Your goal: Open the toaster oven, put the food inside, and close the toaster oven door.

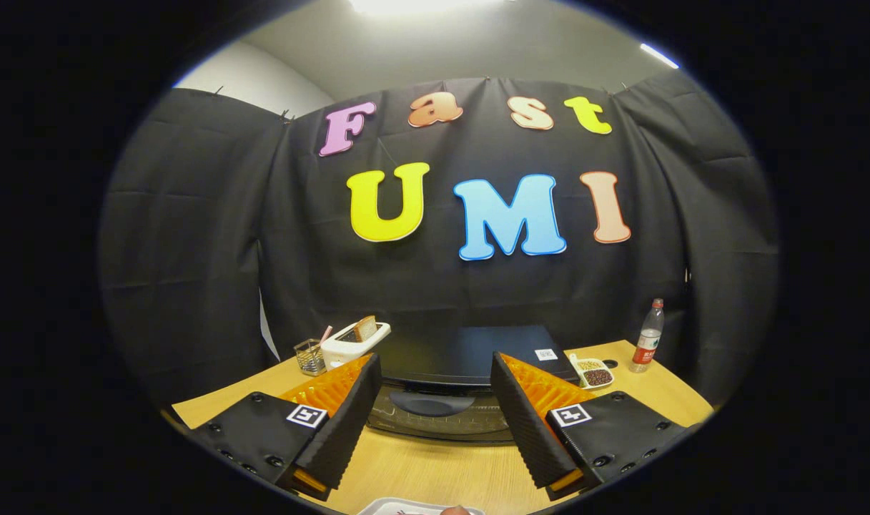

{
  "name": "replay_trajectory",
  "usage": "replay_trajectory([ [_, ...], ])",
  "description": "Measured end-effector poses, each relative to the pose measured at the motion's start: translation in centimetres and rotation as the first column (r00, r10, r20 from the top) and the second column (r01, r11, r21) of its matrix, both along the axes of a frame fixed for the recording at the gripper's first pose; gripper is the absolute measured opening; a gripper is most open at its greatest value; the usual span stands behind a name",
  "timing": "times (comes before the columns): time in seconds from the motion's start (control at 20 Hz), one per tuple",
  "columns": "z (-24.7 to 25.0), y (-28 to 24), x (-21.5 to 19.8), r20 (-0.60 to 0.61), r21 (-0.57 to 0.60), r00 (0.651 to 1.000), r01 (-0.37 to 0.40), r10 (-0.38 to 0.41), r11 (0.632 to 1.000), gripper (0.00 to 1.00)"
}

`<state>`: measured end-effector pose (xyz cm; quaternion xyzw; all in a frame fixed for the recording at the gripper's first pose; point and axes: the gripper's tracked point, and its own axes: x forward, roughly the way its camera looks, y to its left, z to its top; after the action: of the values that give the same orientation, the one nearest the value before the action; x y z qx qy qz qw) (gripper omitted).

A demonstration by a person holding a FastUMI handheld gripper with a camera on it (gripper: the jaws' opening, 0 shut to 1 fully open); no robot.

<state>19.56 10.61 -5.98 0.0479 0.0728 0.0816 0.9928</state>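
Just beyond open gripper [435, 422], toaster oven [449, 379], door shut

Bright light pours from a ceiling lamp [413, 6] high above my claw [436, 415], washing out to glare. The table [435, 468] between my spread fingers glows evenly, with soft shadows. Edges bow with fisheye distortion; focus stays sharp.

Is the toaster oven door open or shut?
Shut: the toaster oven door stands closed, handle facing the open gripper, whose fingers hold nothing.
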Motion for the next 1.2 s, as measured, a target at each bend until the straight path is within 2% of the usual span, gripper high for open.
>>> replay_trajectory([
  [0.2,-2.3,0.7,3.2,-0.061,0.031,0.998,0.011,-0.009,0.999,0.98],
  [0.5,-5.2,1.5,6.4,-0.104,0.015,0.995,0.013,-0.011,1.0,0.98],
  [1.0,-9.3,2.3,8.6,-0.179,-0.047,0.982,0.047,-0.055,0.998,0.98],
  [1.2,-9.6,2.7,8.6,-0.15,-0.106,0.987,0.05,-0.066,0.993,0.96],
])
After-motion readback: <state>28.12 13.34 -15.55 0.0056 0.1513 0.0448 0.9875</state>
